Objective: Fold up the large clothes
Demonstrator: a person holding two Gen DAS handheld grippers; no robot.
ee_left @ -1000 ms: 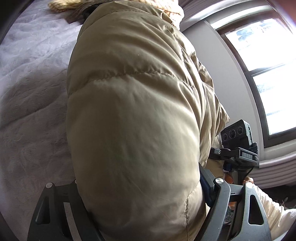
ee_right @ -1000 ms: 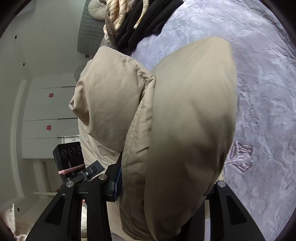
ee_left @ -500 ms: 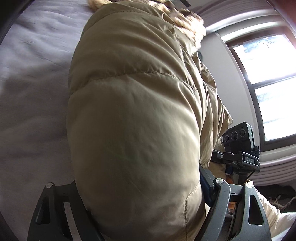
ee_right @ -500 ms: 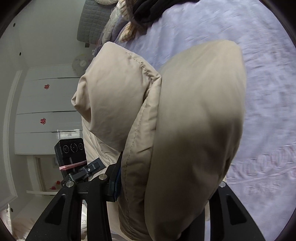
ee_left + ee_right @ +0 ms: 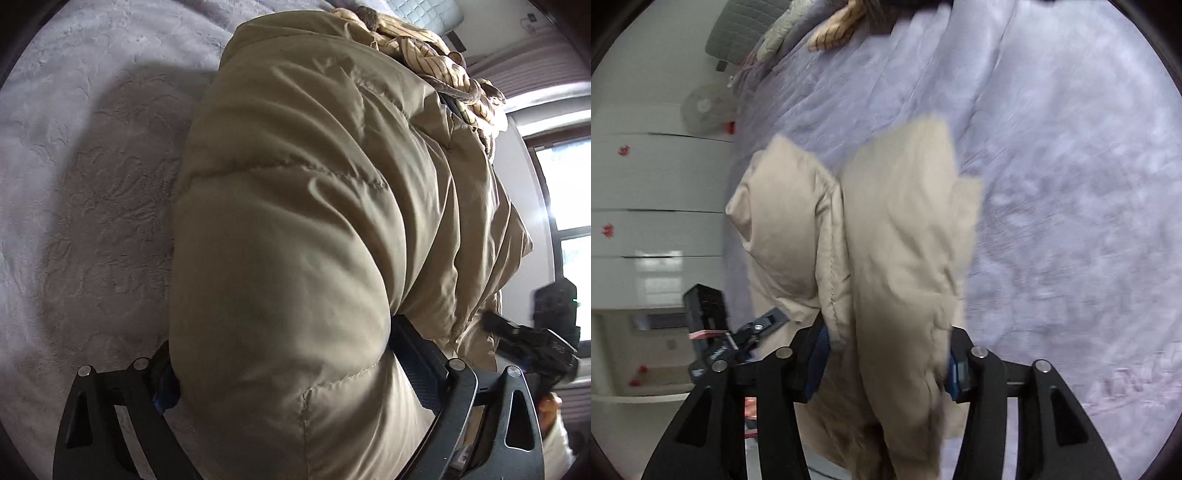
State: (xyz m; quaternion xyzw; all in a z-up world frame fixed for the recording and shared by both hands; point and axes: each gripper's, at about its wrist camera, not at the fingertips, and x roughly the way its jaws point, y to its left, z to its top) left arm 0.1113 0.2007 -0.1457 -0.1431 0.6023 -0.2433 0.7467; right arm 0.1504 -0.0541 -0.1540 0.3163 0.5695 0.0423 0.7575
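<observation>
A puffy beige down jacket [image 5: 295,221] lies bunched on the lavender-grey bed blanket [image 5: 92,166] and fills the left wrist view. My left gripper [image 5: 284,343] has a thick fold of it between its fingers. The jaws are opening, and the padding still bulges against both pads. In the right wrist view, which is blurred, another fold of the jacket [image 5: 897,240] stands between the blue pads [image 5: 956,373] of my right gripper [image 5: 886,339]. Those jaws are opening too, and the cloth still touches both pads.
A cream striped garment [image 5: 424,44] and a grey quilted pillow [image 5: 746,26] lie at the far end of the bed. A window [image 5: 569,192] is to the right. White cupboards [image 5: 646,177] and a fan [image 5: 701,110] stand beyond the bed edge. Bare blanket [image 5: 1071,184] spreads to the right.
Both grippers carried the jacket across the bed and lower onto the blanket. Both pairs of jaws stand wider than before, the padding has slackened, and the fold in the right gripper now reaches less far forward.
</observation>
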